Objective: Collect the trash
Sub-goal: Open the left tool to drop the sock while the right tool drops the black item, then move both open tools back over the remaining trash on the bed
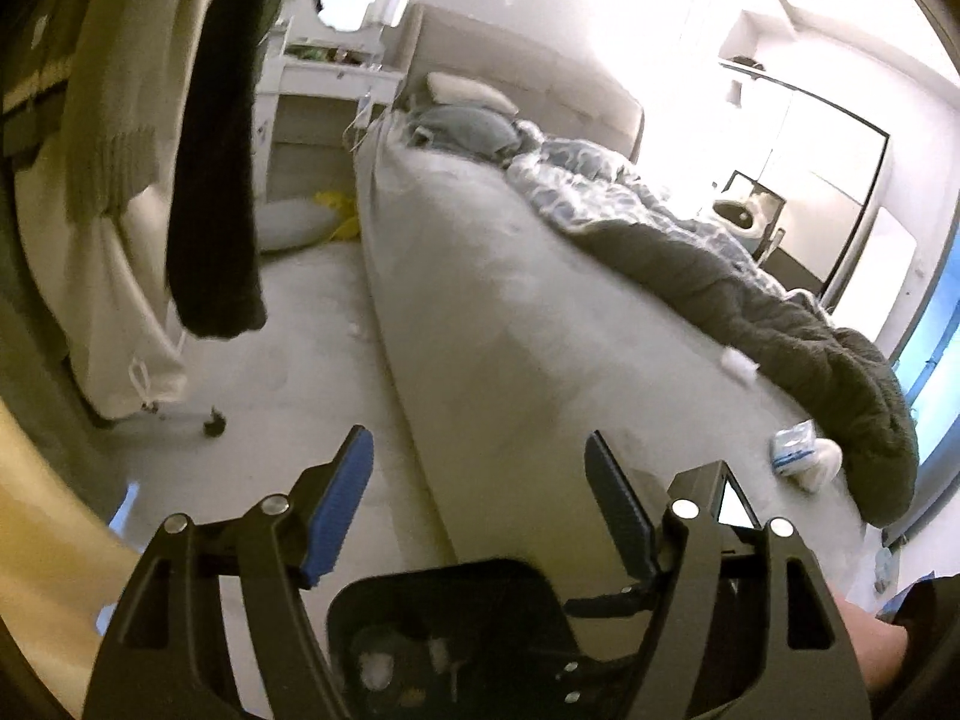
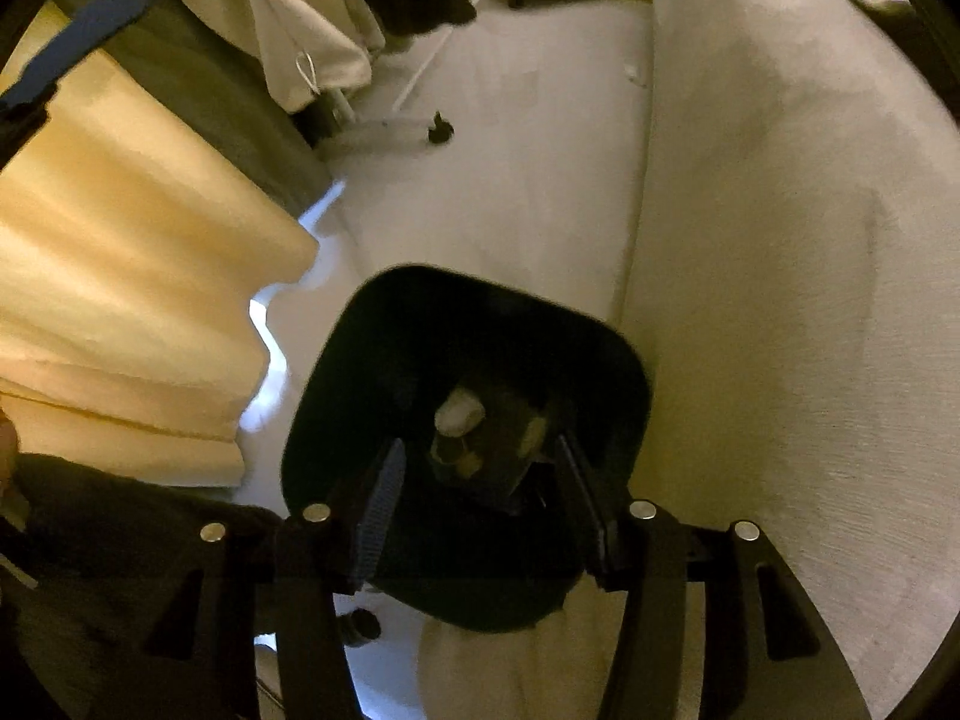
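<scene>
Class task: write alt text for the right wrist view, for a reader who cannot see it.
The right gripper hangs open over a black bin holding a white wad and other scraps. The bin stands on pale floor beside a grey bed, with a cream curtain at left.

Both grippers are black frames with triangular cut-outs and round silver pivot pins. The left gripper carries ribbed blue pads on its fingers; the right gripper has ribbed, darker-looking pads. A dark sleeve shows at the near left.
</scene>
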A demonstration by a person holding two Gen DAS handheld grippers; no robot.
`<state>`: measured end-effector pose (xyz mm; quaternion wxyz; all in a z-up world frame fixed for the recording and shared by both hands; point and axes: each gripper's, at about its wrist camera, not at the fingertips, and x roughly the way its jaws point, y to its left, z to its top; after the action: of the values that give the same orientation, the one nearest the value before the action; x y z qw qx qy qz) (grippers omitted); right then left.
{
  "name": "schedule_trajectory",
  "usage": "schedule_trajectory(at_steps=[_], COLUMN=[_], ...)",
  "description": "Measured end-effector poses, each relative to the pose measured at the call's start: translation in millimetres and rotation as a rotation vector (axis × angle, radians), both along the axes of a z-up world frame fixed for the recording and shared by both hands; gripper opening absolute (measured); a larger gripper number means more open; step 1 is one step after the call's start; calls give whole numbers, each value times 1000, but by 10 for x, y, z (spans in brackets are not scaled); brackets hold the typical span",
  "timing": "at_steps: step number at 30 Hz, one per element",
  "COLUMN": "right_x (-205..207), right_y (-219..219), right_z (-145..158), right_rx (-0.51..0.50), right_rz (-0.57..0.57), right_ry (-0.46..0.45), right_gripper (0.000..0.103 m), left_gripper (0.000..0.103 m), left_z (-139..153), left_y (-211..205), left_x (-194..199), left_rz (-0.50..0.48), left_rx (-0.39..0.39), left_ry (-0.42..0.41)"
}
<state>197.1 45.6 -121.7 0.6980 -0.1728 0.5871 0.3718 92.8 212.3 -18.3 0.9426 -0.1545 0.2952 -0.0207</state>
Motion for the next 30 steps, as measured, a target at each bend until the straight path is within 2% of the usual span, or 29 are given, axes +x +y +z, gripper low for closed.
schedule_trajectory(at_steps=[4, 14, 26, 30], right_x=[31, 139, 294, 348], right_y=[-130, -687, -1672, -1971], right_z=[173, 519, 938, 998], right_rx=[47, 113, 144, 149], right_rz=[-8, -73, -194, -243], right_ry=[-40, -148, -321, -351], right_gripper=[58, 65, 71, 72], left_gripper=[77, 81, 84, 85], left_z=[58, 53, 116, 114], left_y=[-172, -518, -1159, -1386], left_x=[56, 244, 480, 555], left_rz=[-34, -63, -158, -196], left_rx=[17, -21, -46, -46], left_ry=[-20, -28, -54, -54])
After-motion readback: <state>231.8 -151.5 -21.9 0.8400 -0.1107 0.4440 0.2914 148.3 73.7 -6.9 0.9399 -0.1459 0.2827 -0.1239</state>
